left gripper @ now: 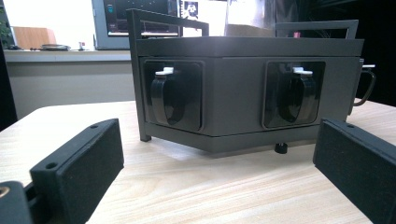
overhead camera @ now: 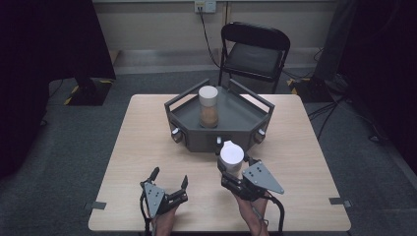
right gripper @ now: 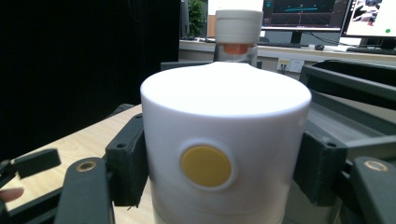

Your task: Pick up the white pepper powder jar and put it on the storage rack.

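Pale wood makes up the table (overhead camera: 147,162), which fills the middle of the high view. Just above centre stands a dark grey tray (overhead camera: 241,120) with raised handles; black latches show on its front wall in the left gripper view. Inside the tray, at upper centre, a clear jar (overhead camera: 208,106) with a white lid stands upright, brownish at the bottom.

Lower right of centre, the right gripper (overhead camera: 235,172) clasps a white canister (overhead camera: 231,156) from both sides, just in front of the tray's near wall. The canister stands upright, its long axis vertical and its flat top facing up. In the right gripper view the canister (right gripper: 224,140) takes the centre, a round yellow spot on its side facing the camera, a black pad pressed on each flank.

At lower left, the left gripper (overhead camera: 169,180) rests near the table's front edge, jaws spread wide with nothing between them, pointing toward the tray.
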Demonstrator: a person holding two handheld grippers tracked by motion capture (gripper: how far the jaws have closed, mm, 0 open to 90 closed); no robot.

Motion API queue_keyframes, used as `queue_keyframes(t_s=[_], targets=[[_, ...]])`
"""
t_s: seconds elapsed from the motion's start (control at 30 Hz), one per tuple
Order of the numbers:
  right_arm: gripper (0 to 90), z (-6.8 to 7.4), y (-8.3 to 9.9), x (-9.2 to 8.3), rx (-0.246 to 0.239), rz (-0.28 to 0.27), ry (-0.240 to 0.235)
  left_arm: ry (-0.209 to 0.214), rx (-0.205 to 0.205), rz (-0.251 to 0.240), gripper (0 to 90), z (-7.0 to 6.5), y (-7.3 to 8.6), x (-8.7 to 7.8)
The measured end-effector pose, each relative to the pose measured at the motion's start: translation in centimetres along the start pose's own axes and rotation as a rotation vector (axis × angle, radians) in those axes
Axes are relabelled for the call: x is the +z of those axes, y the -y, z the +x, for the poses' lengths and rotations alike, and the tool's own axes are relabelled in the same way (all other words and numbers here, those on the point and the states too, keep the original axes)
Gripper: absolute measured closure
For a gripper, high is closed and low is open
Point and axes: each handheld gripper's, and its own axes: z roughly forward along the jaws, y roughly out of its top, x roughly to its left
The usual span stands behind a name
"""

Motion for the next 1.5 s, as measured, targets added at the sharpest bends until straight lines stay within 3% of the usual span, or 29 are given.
queue_keyframes(t_s=[0.6, 0.97, 1.5], targets=[[30.1, -1.9, -4.1, 2.6, -0.03, -0.026, 0.012, 0.0, 0.0, 0.0, 1.1, 0.0, 0.0, 0.0], [30.1, -3.0, -5.8, 4.2, -0.018, -0.027, 0.037, 0.0, 0.0, 0.001, 1.1, 0.0, 0.0, 0.0], [30.1, -3.3, -7.9, 8.5, -0.02, -0.016, 0.101, 0.001, -0.001, 0.0, 1.2, 0.0, 0.0, 0.0]])
